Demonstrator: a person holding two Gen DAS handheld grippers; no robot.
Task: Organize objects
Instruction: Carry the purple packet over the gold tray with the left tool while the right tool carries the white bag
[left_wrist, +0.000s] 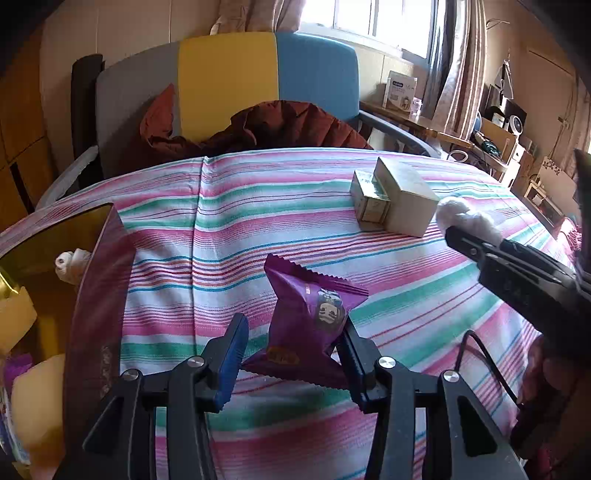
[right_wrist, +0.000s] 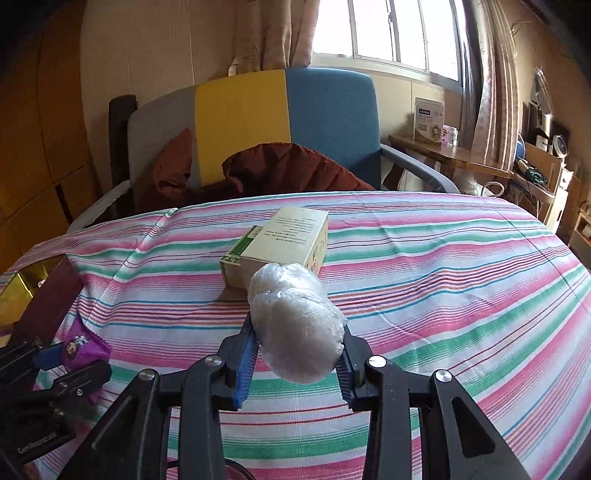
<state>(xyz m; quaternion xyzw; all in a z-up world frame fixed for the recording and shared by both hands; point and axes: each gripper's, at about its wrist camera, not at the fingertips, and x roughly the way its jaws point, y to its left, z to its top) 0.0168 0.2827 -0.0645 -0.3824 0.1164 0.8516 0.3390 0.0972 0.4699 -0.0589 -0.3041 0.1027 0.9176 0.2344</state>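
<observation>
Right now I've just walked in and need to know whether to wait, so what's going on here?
A person is tidying a striped tablecloth with two handheld grippers. The left gripper is closed on a purple snack packet, beside an open gold-lined box that already holds items. The right gripper grips a plastic-wrapped white bundle. Two stacked cartons sit on the cloth, untouched.

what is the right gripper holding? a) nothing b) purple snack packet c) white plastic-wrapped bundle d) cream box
c: the right gripper has both fingers pressed against the white wrapped bundle, lifted off the cloth; the purple packet sits between the left gripper's fingers, and the cream box lies on the bed.
</observation>
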